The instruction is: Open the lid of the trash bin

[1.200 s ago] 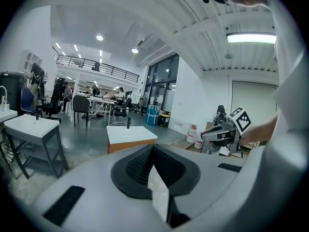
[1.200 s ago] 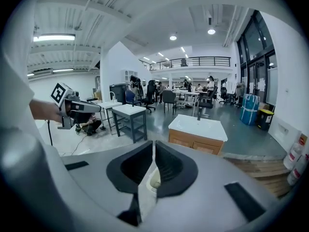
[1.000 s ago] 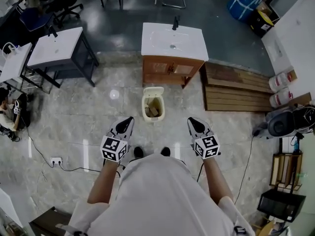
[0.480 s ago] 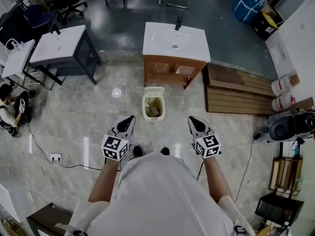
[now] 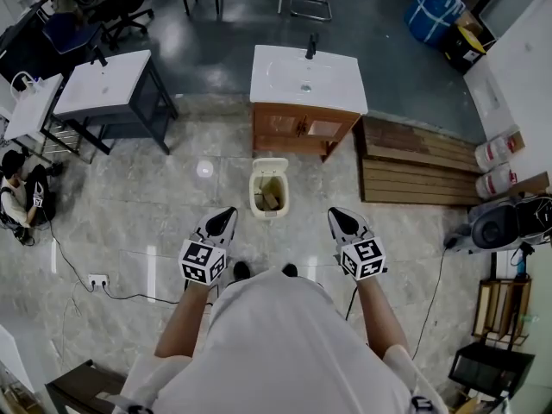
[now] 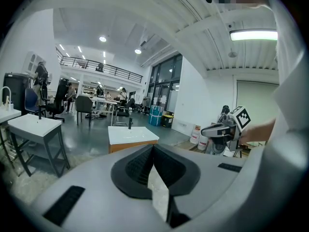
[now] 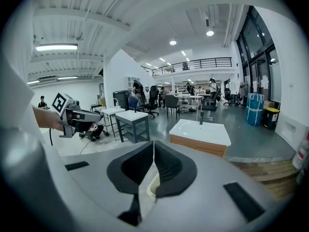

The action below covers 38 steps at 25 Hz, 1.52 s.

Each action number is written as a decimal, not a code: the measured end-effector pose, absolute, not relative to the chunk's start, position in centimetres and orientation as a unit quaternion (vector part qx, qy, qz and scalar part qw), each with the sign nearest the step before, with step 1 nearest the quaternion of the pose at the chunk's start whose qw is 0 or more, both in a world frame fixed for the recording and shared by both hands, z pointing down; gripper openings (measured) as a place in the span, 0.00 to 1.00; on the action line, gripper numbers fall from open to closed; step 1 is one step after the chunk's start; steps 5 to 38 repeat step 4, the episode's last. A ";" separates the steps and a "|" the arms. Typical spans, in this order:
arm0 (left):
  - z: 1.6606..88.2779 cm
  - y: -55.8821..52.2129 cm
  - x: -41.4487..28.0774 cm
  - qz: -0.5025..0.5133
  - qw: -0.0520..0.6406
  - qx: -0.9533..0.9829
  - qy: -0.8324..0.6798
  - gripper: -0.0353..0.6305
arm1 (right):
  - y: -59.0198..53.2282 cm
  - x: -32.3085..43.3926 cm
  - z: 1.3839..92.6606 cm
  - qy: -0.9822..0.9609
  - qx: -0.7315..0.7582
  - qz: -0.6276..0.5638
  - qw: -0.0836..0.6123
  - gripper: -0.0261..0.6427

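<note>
Both pinched closed on nothing, my left gripper (image 5: 226, 214) and right gripper (image 5: 335, 215), trash bin (image 5: 268, 200) mid-frame ahead, lid (image 5: 271, 163) raised, open floor (image 5: 155, 205) either side, sink cabinet (image 5: 304, 124) just behind.

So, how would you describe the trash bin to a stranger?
Find the wooden cabinet with the white sink on top, in the middle of the head view. On the floor just in front of it stands the trash bin: small, cream-coloured, its top open, something brown inside.
</note>
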<state>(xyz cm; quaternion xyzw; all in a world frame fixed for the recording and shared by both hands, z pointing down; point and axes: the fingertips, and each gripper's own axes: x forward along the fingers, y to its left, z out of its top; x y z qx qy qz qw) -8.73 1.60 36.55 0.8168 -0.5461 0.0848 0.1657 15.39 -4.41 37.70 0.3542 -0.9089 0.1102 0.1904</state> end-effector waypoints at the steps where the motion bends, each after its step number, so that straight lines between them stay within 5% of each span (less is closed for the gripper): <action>1: 36.5 1.6 -8.7 0.086 0.165 0.817 -0.545 0.08 | -4.4 15.3 37.6 -0.910 0.352 0.108 0.191 0.09; 38: 36.4 1.6 -8.5 0.087 0.165 0.818 -0.544 0.08 | -4.3 15.2 37.4 -0.911 0.348 0.103 0.193 0.09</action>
